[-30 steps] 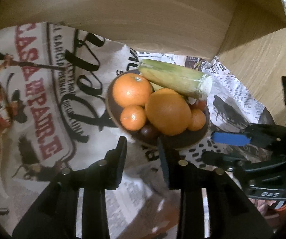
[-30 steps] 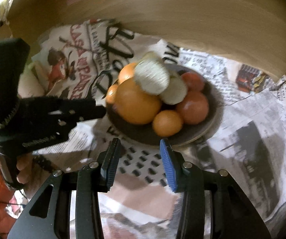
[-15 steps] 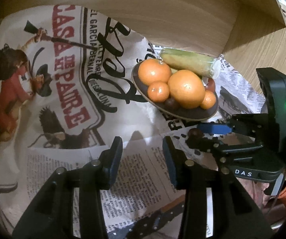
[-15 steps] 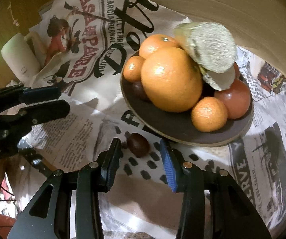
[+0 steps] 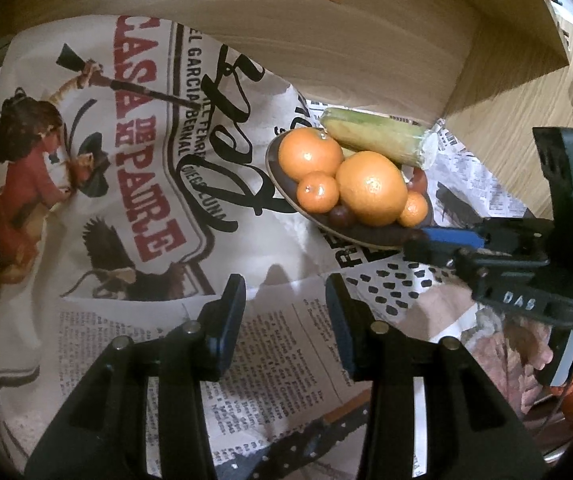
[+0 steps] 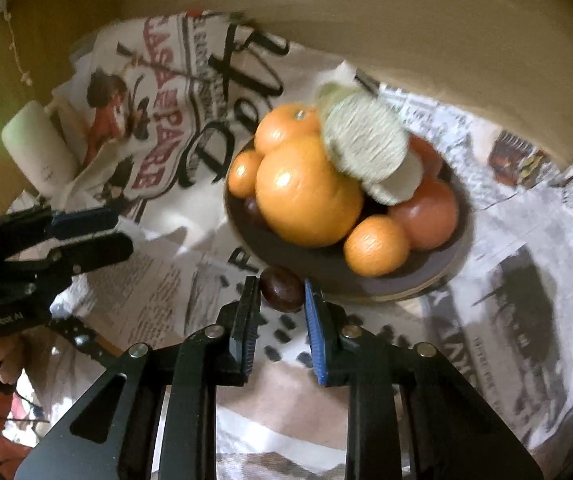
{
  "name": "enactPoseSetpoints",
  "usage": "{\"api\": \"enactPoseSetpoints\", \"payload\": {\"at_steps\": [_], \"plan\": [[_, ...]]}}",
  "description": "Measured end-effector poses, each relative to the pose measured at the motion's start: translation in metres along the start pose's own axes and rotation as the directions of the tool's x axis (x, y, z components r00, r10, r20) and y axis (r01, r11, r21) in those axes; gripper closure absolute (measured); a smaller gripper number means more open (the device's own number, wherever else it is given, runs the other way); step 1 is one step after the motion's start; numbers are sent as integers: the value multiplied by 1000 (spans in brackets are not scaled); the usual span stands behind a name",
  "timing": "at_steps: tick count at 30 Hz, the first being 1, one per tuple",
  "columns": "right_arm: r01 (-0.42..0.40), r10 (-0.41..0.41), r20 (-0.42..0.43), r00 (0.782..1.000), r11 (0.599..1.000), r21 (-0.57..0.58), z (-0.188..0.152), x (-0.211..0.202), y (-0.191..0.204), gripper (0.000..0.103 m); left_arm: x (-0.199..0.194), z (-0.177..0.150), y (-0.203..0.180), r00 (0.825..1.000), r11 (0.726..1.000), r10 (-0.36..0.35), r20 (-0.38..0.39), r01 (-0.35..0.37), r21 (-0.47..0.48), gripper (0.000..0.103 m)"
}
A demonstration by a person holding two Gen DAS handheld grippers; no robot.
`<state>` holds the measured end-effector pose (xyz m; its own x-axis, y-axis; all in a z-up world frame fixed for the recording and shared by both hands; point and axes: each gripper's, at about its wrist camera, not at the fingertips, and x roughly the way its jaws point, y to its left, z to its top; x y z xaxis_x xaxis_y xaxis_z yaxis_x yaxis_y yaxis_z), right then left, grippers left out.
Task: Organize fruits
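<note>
chestnut point(image 6: 281, 288), small, hard and slick, sits pinched across its middle in my right gripper point(image 6: 279, 300); my left gripper point(image 5: 284, 308) hangs spread, empty.

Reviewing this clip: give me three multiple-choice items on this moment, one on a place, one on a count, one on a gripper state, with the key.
1. Where is the small dark brown fruit?
A. on top of the bowl's pile
B. between the right gripper's fingers, just outside the bowl
C. in the left gripper

2. How many orange-coloured citrus fruits show in the left wrist view?
A. two
B. four
C. six

3. The left gripper is:
A. open and empty
B. shut on the corn cob
C. shut on an orange

Key: B, fruit sits between the fingers; B, two large, two small; A, fingers apart above the newspaper.
</note>
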<state>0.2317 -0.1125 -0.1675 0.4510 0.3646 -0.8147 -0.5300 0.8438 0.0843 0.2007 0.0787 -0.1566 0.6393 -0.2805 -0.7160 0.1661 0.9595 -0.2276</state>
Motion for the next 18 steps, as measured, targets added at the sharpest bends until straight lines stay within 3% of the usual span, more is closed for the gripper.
{"api": "enactPoseSetpoints", "payload": {"at_steps": [8, 12, 18], "plan": [[37, -37, -3, 999, 999, 34, 6, 7, -12, 82, -2, 4, -3, 1000, 1000, 6, 11, -6, -1, 61], [39, -39, 1, 999, 998, 46, 3, 9, -15, 74, -8, 7, -6, 1000, 1000, 10, 26, -10, 0, 61], [28, -31, 51, 998, 999, 45, -2, -16, -11, 72, -32, 14, -17, 995, 1000, 27, 92, -27, 3, 61]]}}
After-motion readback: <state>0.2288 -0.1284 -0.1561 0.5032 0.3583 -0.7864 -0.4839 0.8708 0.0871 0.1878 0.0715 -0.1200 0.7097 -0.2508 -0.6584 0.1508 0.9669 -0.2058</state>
